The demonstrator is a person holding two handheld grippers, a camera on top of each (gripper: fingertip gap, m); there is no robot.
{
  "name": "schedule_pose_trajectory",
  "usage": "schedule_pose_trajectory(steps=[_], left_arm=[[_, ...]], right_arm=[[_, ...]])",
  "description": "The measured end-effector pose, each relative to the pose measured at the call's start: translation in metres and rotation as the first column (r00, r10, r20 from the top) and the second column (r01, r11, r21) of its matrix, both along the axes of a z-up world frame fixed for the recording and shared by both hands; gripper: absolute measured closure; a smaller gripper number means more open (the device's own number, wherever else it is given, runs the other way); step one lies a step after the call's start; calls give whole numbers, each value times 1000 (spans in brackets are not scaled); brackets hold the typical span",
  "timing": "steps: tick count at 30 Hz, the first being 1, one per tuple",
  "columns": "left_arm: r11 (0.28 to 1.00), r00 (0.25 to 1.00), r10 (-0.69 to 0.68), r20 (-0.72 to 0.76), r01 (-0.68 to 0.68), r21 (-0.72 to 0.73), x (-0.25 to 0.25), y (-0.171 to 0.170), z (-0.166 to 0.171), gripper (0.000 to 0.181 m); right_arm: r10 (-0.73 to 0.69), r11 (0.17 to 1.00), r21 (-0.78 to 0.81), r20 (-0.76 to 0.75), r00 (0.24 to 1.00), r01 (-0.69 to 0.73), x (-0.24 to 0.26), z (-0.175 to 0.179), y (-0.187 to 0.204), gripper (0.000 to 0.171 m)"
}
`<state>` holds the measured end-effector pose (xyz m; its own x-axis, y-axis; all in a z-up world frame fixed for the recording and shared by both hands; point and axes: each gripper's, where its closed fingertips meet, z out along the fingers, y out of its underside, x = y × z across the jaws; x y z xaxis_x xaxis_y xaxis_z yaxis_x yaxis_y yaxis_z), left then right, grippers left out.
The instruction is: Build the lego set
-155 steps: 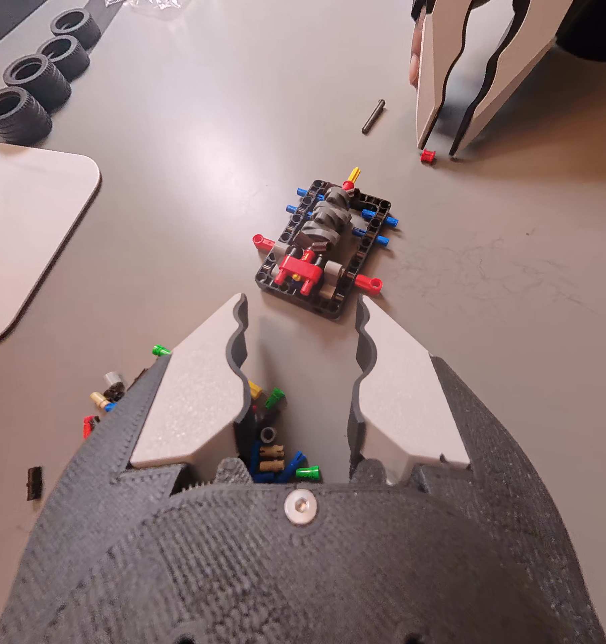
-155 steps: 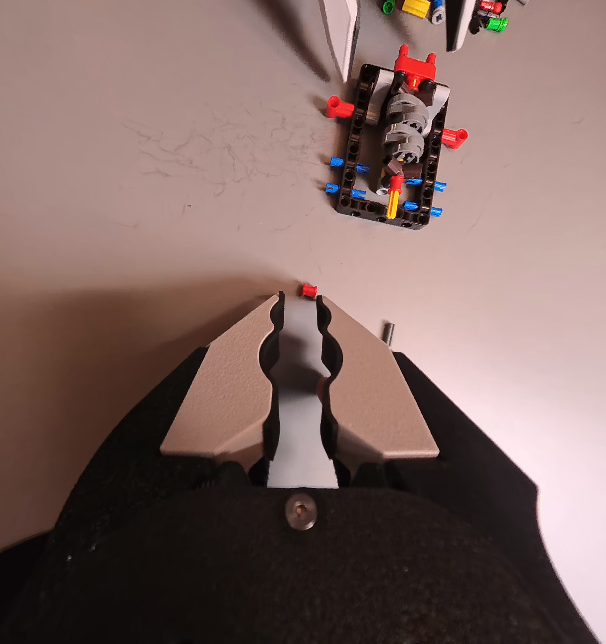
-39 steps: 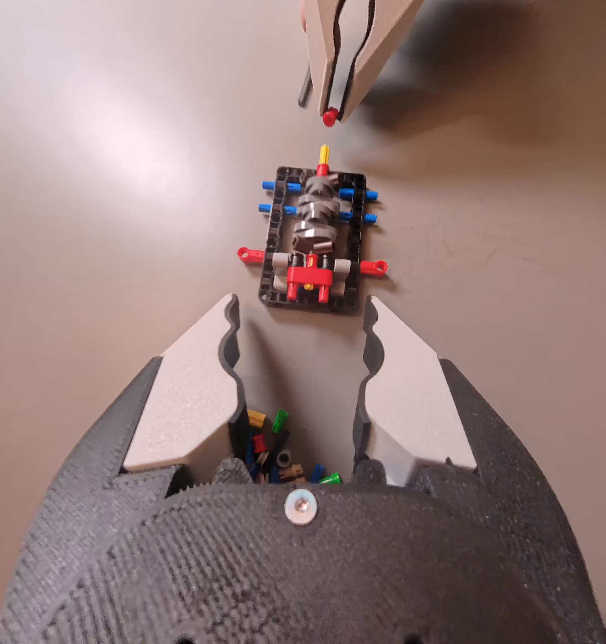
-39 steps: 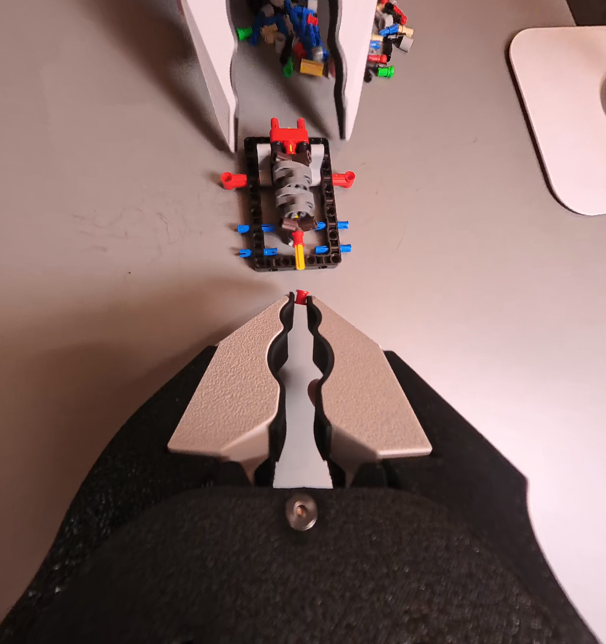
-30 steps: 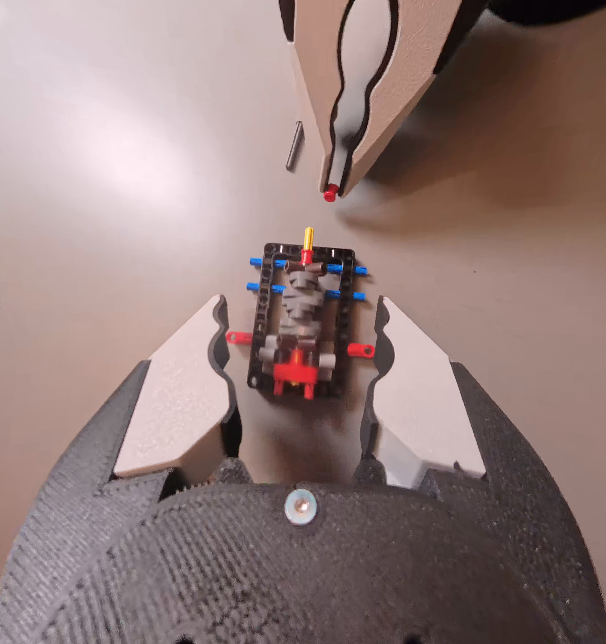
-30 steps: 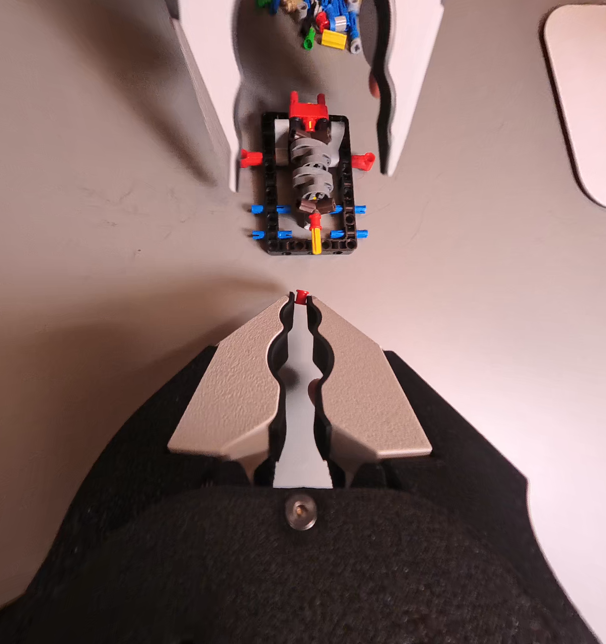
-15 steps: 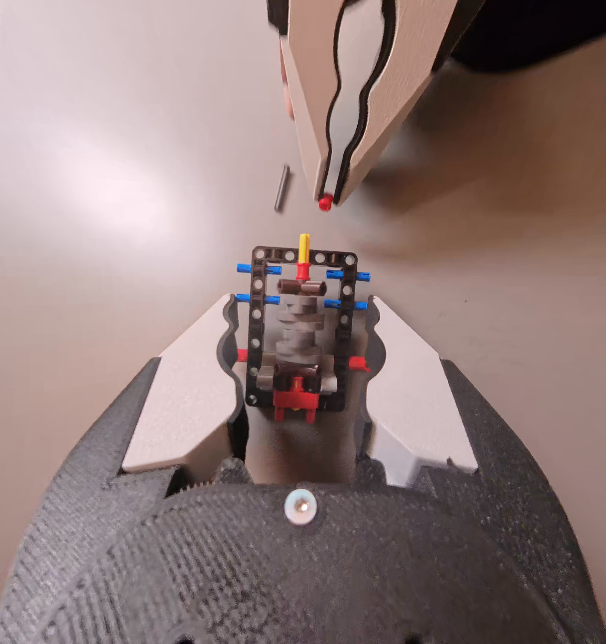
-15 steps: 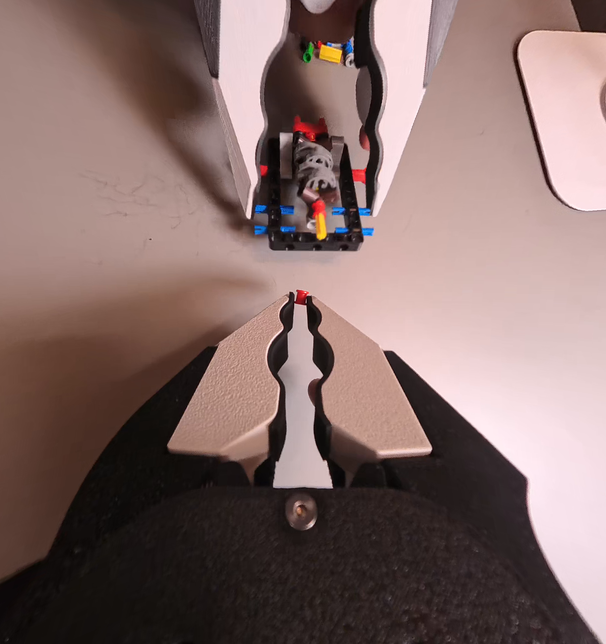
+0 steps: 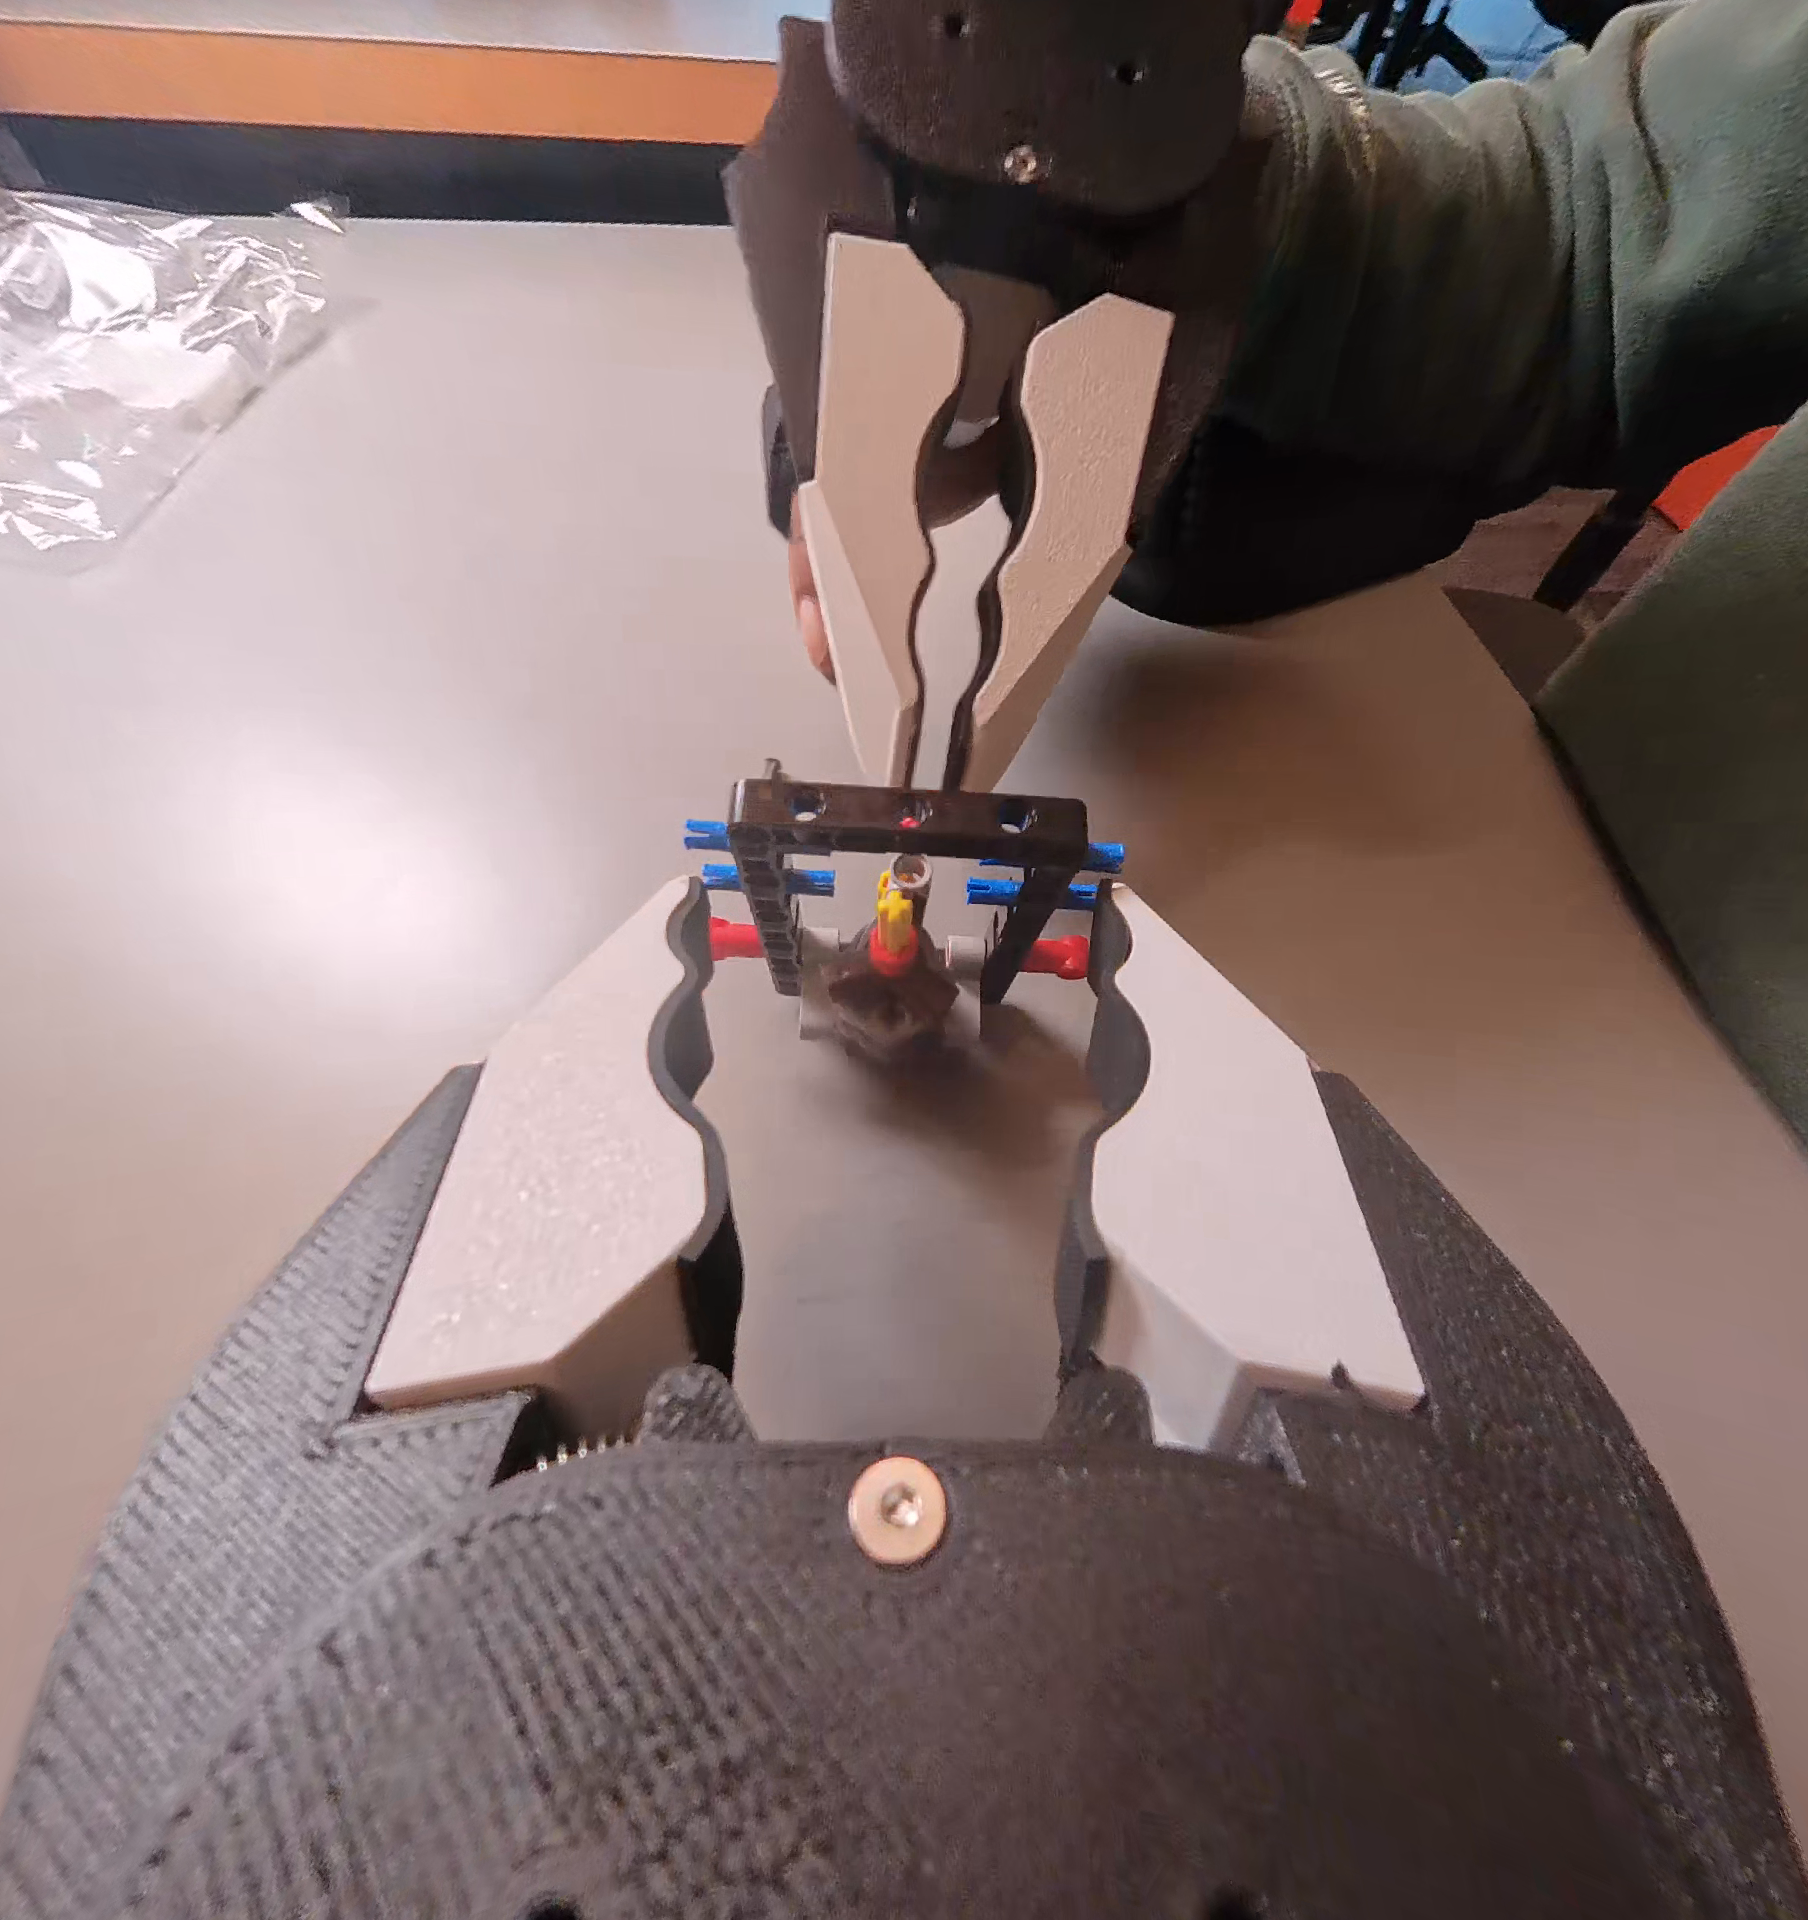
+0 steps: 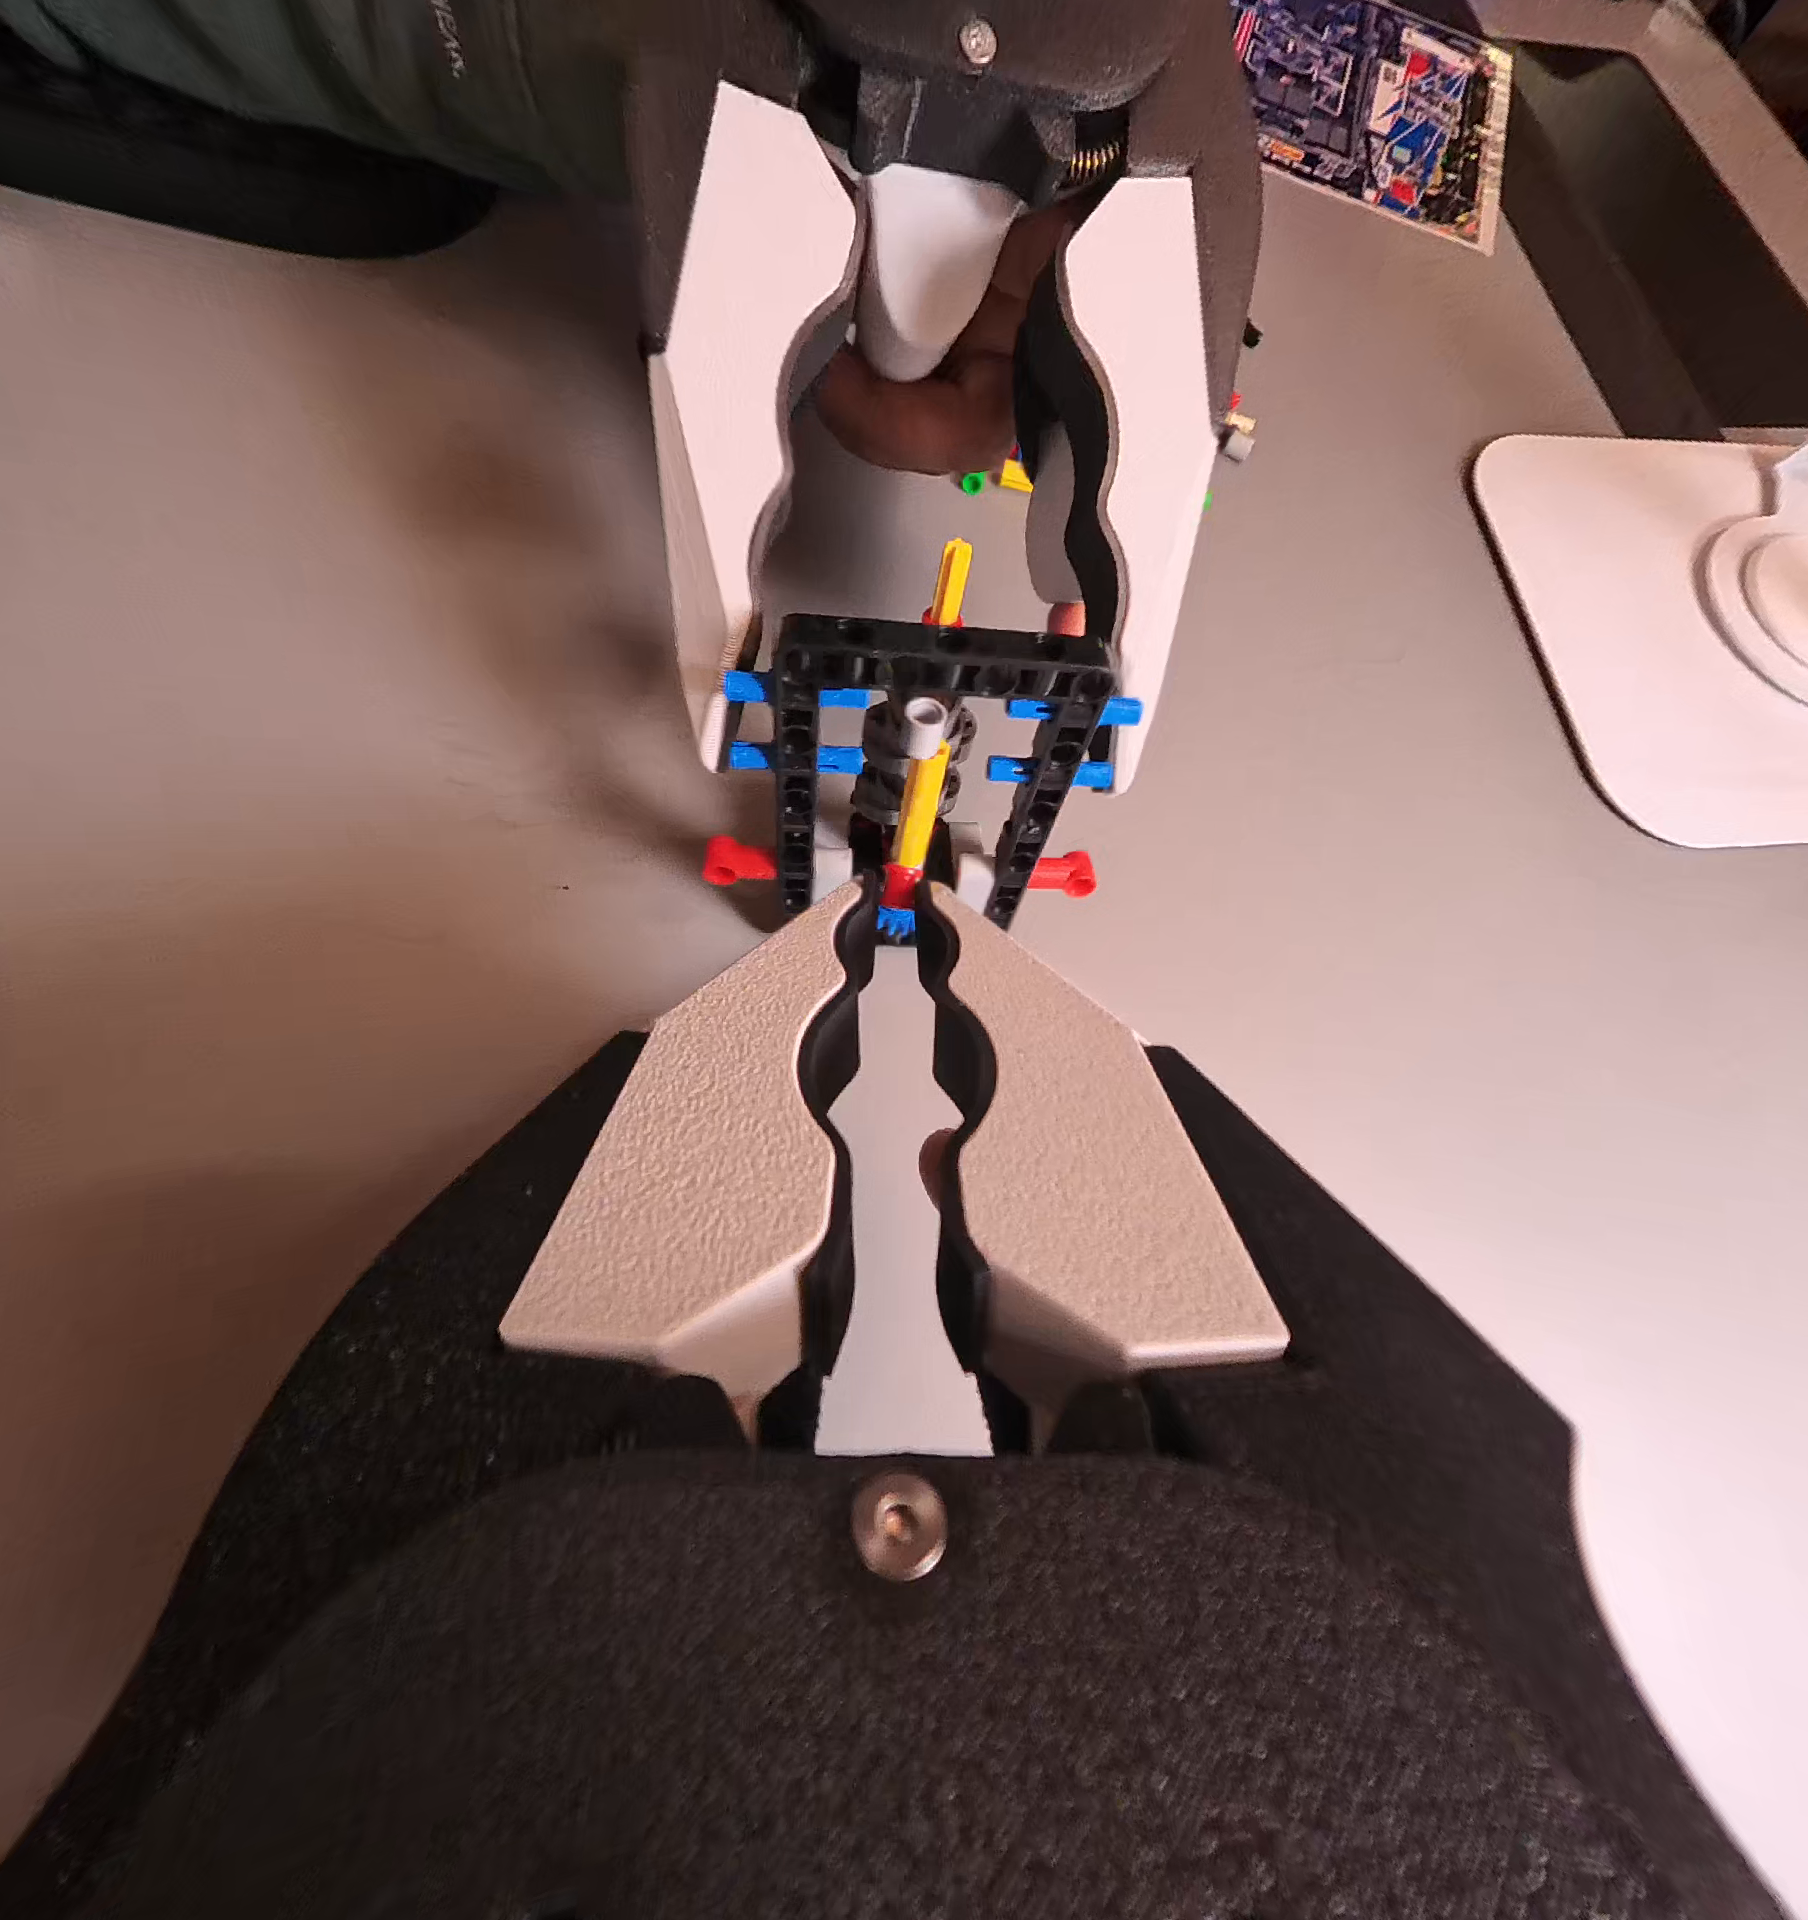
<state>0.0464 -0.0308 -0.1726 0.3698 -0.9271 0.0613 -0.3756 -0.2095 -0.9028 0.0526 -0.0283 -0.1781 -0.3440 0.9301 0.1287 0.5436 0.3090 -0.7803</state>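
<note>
The black rectangular lego beam frame (image 9: 905, 894), with its blue pins (image 10: 1076, 711) along both side beams and a grey worm-like stack on a yellow cross axle (image 10: 921, 800) down the middle, stands tipped up on end off the grey desk (image 9: 412, 727). It looks to be held that way so the end of the axle faces the other tool and a part can be pushed on squarely, with the frame braced against the push.

The left tool (image 9: 900, 935) is spread about as wide as the frame and straddles it. Its pale fingers (image 9: 609, 1101) lie along the outer sides, right at the red side pins (image 9: 1056, 951) that stick out. From the right wrist view it seems to clamp the frame by its flanks, though I can't see the contact itself clearly.

The right tool (image 10: 895, 914) is nearly closed, with only a thin slit between its tips. It pinches a small piece, red with a blue toothed part (image 10: 892, 920) just behind it, and that piece sits at the near end of the yellow axle, apparently being pressed onto it. Whether it has seated fully, I can't tell.

Off to the side lie a crumpled clear plastic bag (image 9: 79, 343), a white rounded pad (image 10: 1658, 644), and a few loose small coloured bricks (image 10: 993, 480) beyond the left tool.
</note>
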Motion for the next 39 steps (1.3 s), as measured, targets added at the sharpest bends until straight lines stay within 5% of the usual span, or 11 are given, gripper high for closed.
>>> schedule_pose_trajectory(steps=[28, 39], left_arm=[[999, 999, -48, -12, 48, -21, 10, -3, 5, 109], [1000, 998, 26, -64, -27, -3, 1, -1, 6, 152]], right_arm=[[2, 992, -123, -117, 993, -17, 23, 3, -3, 166], [-22, 989, -145, -170, 985, -3, 20, 10, -3, 166]])
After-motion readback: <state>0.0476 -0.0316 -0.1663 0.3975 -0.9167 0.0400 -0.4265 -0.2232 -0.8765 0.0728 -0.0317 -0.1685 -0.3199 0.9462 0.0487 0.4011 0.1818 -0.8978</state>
